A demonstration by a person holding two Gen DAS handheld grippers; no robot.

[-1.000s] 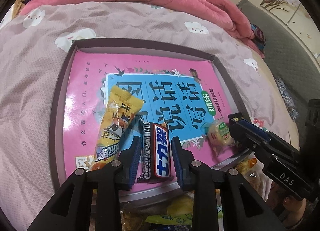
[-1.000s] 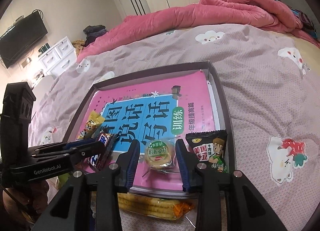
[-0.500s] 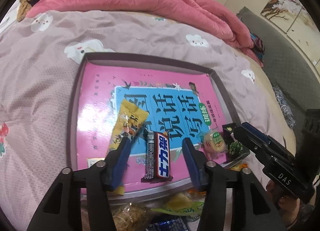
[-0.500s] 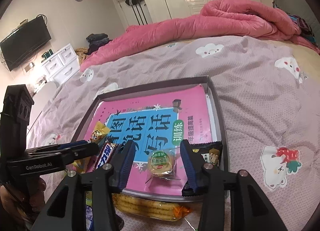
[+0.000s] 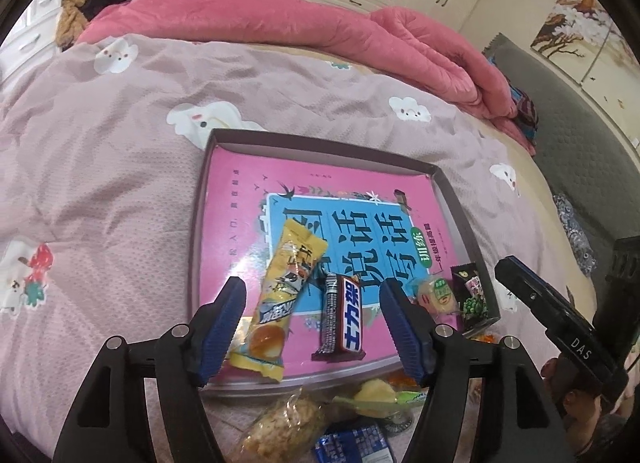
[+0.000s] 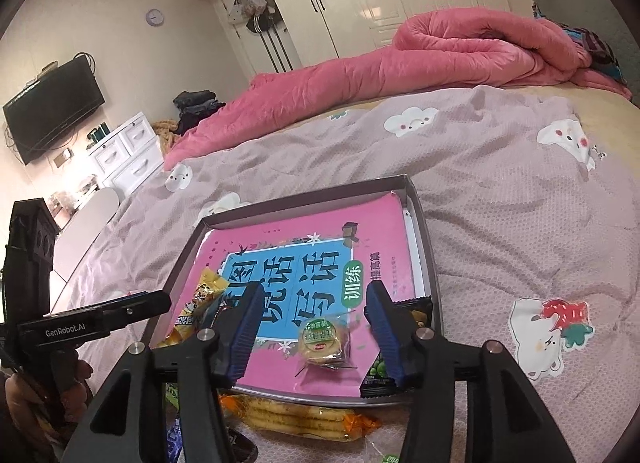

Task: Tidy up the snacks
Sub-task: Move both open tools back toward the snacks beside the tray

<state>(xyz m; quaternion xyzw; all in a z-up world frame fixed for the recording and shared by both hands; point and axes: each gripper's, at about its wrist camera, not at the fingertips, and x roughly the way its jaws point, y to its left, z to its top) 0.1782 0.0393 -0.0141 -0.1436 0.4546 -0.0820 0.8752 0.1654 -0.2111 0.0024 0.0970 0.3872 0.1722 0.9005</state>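
A shallow grey box (image 5: 456, 207) lined with a pink book lies on the bed. Along its near edge lie a yellow snack packet (image 5: 286, 299), a brown chocolate bar (image 5: 344, 315), a round green-labelled cake (image 5: 438, 295) and a dark green-pea packet (image 5: 474, 299). My left gripper (image 5: 314, 327) is open and empty, raised above the yellow packet and the bar. My right gripper (image 6: 314, 327) is open and empty above the round cake (image 6: 322, 339), with the dark packet (image 6: 380, 371) by its right finger.
Loose snacks lie on the bedspread before the box: a crumbly cake (image 5: 280, 431), a blue packet (image 5: 354, 441), a long orange wafer packet (image 6: 300, 419). A pink duvet (image 6: 400, 63) is heaped at the far side. The other gripper shows at each view's edge.
Both grippers opened wider and drew back and up from the box. The chocolate bar and the round cake stay lying in the box, let go.
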